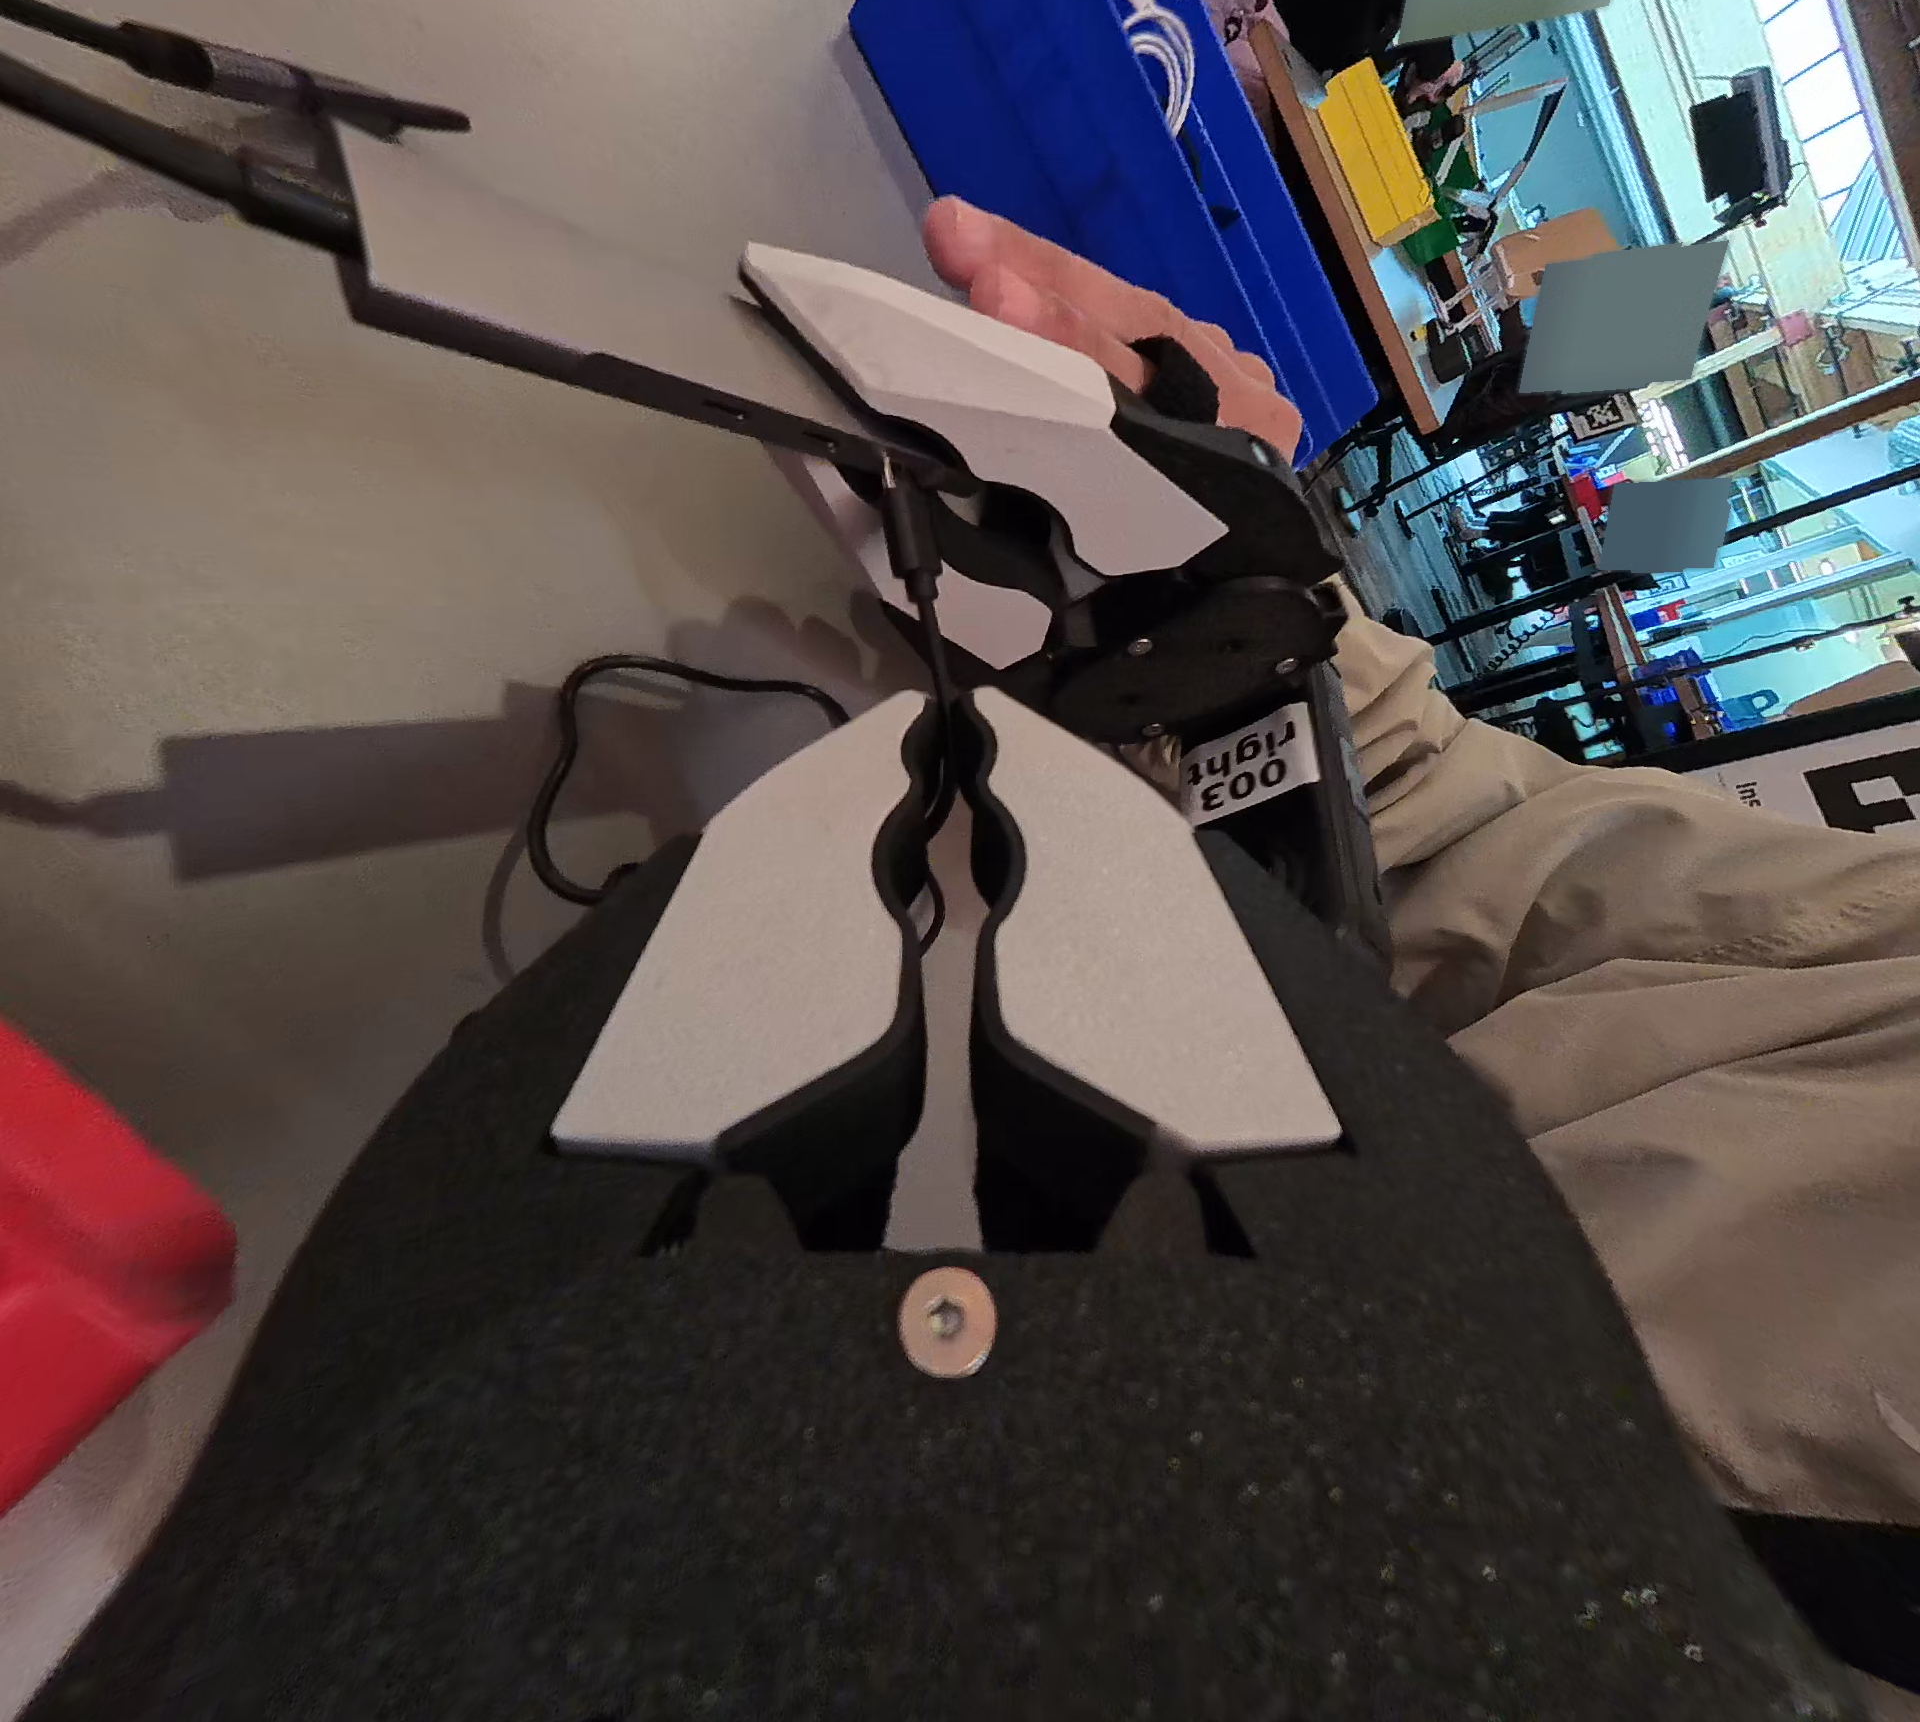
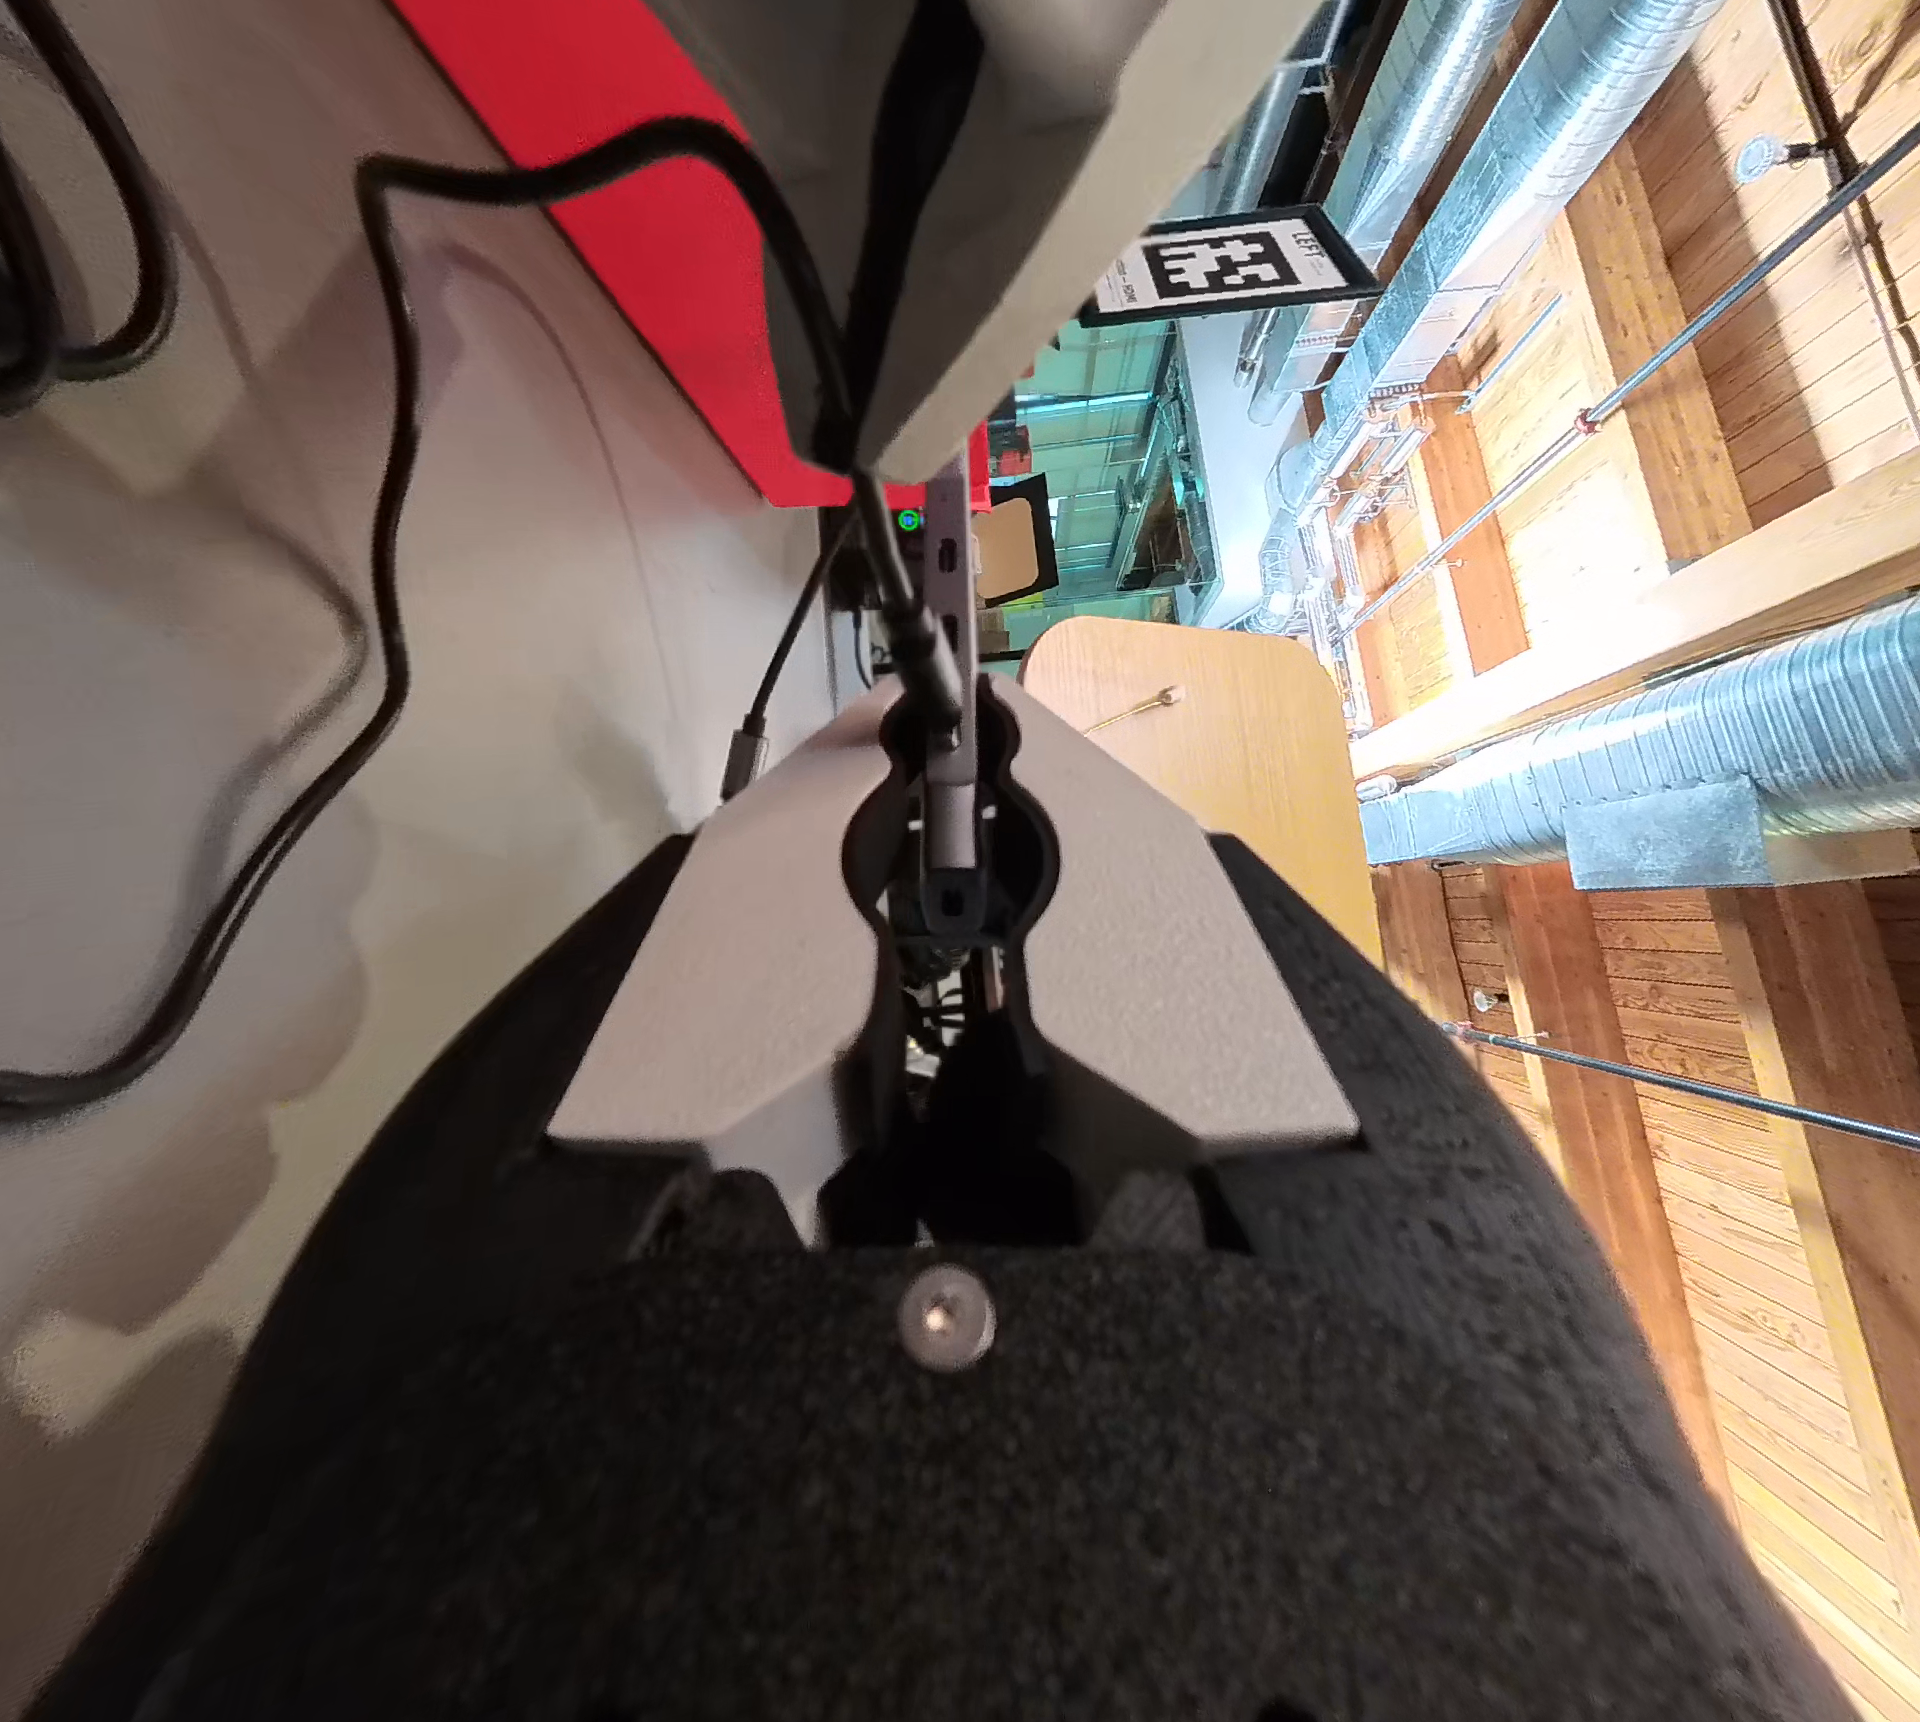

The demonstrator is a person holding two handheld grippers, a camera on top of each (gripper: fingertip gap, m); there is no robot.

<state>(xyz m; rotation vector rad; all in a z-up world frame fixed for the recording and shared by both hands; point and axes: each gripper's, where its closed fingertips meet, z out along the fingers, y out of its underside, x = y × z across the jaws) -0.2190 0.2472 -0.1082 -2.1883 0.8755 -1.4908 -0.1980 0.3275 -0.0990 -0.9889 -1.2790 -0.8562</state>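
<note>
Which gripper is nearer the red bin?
Left. The left gripper hangs close beside the red bin, shut on the black cable. The right gripper sits beyond it, clamping the grey hub toward the blue bin.

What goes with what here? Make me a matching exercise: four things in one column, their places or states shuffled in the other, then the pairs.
Things
1. black cable
2. flat grey hub
3. blue bin
4. red bin

Places or states
A. holds a coiled white cable
B. clamped edge-on in the right gripper
C. at the lower left edge of the left wrist view, inside hidden
D. pinched between the fingers of the left gripper

Pairs: 1-D, 2-B, 3-A, 4-C
</note>
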